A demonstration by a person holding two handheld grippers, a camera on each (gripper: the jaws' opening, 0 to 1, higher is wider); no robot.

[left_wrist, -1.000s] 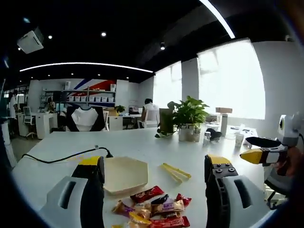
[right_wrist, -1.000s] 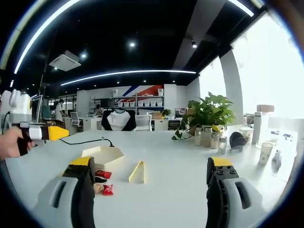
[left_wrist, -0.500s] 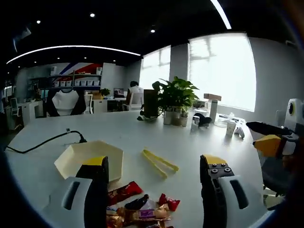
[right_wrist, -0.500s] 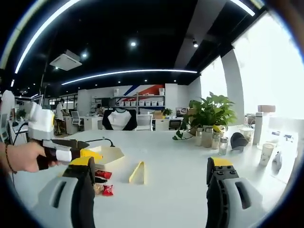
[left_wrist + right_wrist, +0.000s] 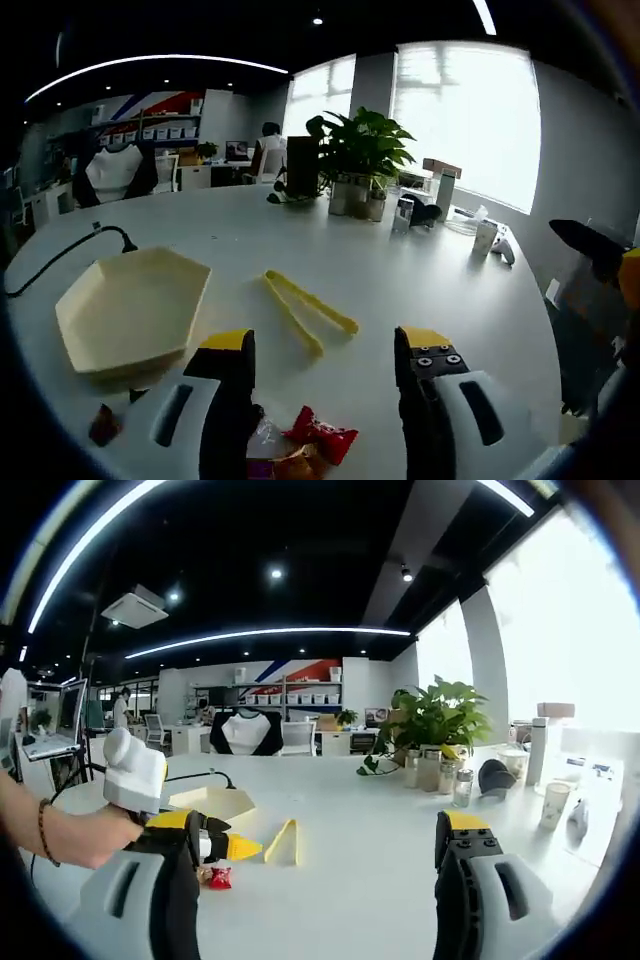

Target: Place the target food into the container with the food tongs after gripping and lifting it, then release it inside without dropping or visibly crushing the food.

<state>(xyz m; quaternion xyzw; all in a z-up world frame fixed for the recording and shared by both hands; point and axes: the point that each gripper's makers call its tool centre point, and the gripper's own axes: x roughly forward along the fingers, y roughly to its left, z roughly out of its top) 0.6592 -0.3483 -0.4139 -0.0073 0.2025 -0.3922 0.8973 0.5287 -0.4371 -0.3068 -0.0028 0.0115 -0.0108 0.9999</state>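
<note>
Left gripper [image 5: 325,400] has dropped closer over the snacks [image 5: 315,440], jaws wide apart, empty. Right gripper [image 5: 315,900] hangs back, also gaping. Tongs [image 5: 305,310] untouched on the table [image 5: 420,270] beside the tray [image 5: 125,310]; pickup not begun.

left gripper [image 5: 235,848] moved forward over the snacks [image 5: 310,440], closer to the tongs [image 5: 305,311], jaws wide apart
</note>
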